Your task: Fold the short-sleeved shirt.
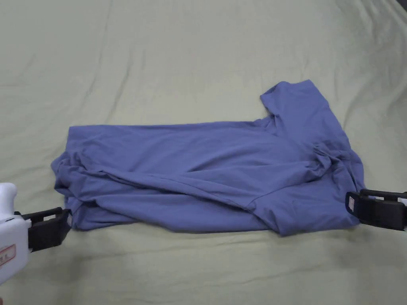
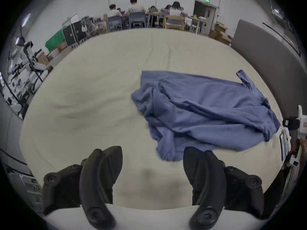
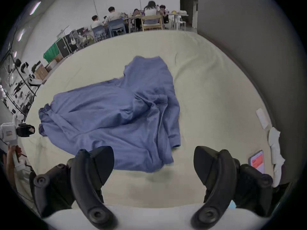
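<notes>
Blue shirt point(image 1: 206, 174) half-folded lengthwise, near the front edge of the bed point(image 1: 198, 47).
Head view: left gripper point(image 1: 65, 222) and right gripper point(image 1: 351, 204) at opposite ends, likely poised for a cross fold. Left gripper view: jaws wide apart, empty. Right gripper view: likewise spread, holding nothing. No containers seen.
</notes>
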